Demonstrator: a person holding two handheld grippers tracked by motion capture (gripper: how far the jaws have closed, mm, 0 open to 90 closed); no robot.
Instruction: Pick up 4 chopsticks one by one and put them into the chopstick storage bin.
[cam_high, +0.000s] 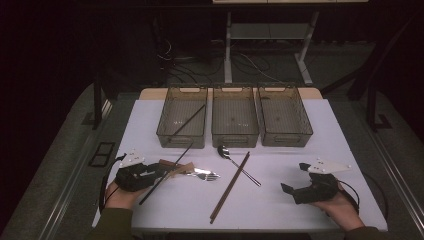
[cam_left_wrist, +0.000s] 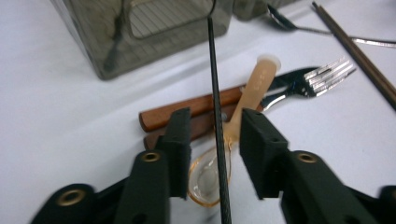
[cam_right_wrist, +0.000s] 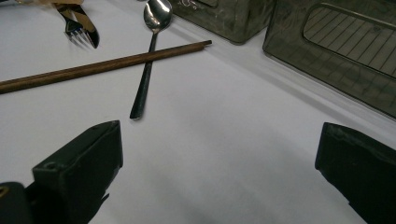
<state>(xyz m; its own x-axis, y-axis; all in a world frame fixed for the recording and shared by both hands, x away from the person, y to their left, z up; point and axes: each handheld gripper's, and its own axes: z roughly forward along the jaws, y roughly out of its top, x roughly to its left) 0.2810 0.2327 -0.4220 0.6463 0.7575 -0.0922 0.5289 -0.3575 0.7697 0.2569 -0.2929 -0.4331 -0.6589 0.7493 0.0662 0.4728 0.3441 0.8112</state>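
Observation:
A thin black chopstick (cam_high: 186, 150) leans from inside the left bin (cam_high: 170, 137) down onto the white table. My left gripper (cam_high: 161, 170) lies low at the table's left with that chopstick (cam_left_wrist: 214, 74) running between its jaws. A translucent amber spoon (cam_left_wrist: 259, 77) lies under the chopstick, its neck close to the right pad (cam_left_wrist: 254, 140). Gaps show beside the chopstick, so the left gripper (cam_left_wrist: 214, 133) is open around it. My right gripper (cam_high: 295, 177) rests on the table at the right, open wide with nothing between its jaws (cam_right_wrist: 219, 147).
Two wooden-handled pieces (cam_left_wrist: 187, 109), one a fork (cam_high: 206, 175), lie beneath the amber spoon. A metal spoon (cam_high: 235, 162) and a pair of brown chopsticks (cam_high: 230, 187) cross at the table's middle. Two more mesh bins (cam_high: 235, 135) (cam_high: 285, 137) stand at the back.

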